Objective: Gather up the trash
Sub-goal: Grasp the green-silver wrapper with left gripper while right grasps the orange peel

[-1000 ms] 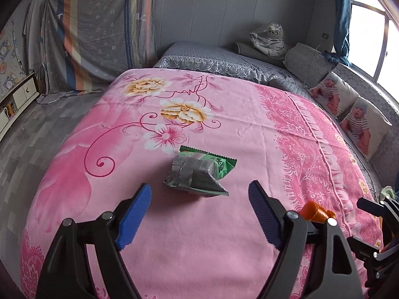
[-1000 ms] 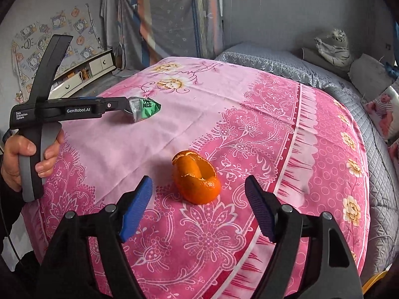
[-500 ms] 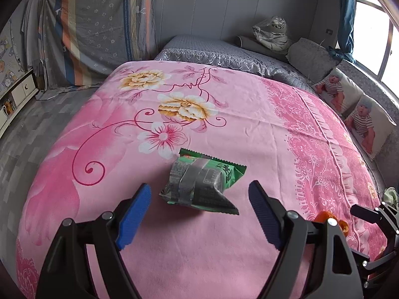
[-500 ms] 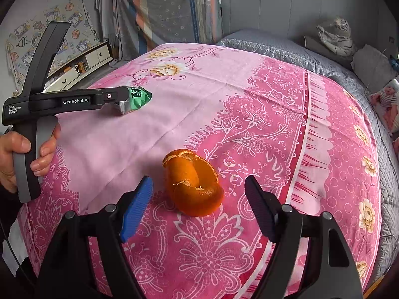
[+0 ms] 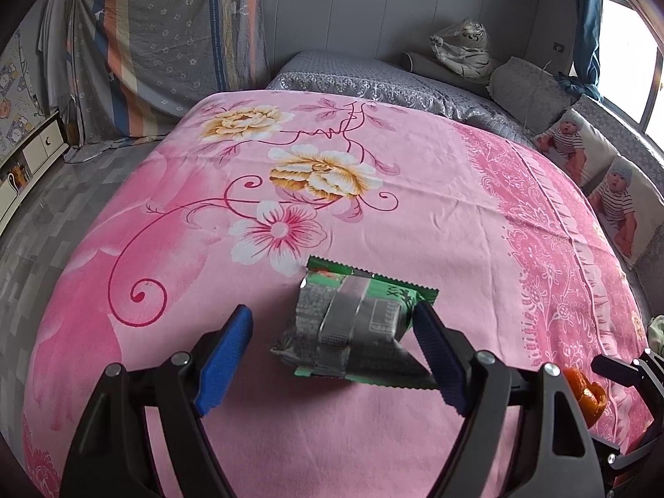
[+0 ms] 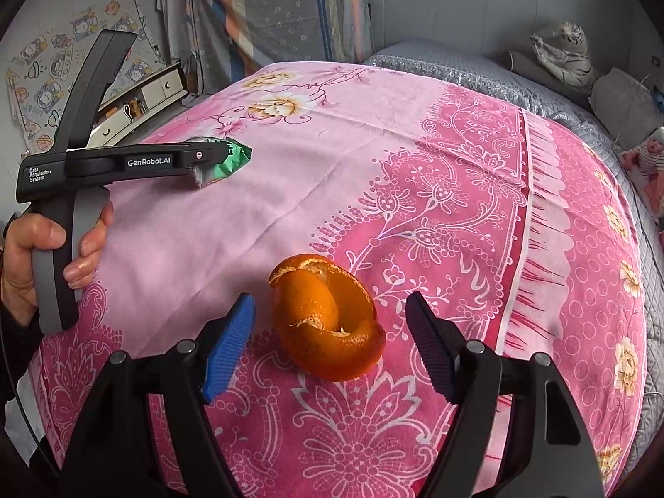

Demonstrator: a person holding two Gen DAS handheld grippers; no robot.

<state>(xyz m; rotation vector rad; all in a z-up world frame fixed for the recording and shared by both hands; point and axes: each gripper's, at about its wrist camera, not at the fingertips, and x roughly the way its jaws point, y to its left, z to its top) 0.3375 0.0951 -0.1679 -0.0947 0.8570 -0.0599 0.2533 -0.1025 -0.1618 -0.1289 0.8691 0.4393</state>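
Two scraps: crumpled green-and-silver wrapper, curled orange peel.

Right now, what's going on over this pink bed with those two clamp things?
A person is clearing trash off the pink bedsheet with two handheld grippers. The left gripper sits open around a green snack wrapper; the right gripper sits open around an orange peel. Both pieces lie on the sheet, not yet gripped.

Wrapper lies on bed, left of orange peel. Pillows behind, at bed's far end.
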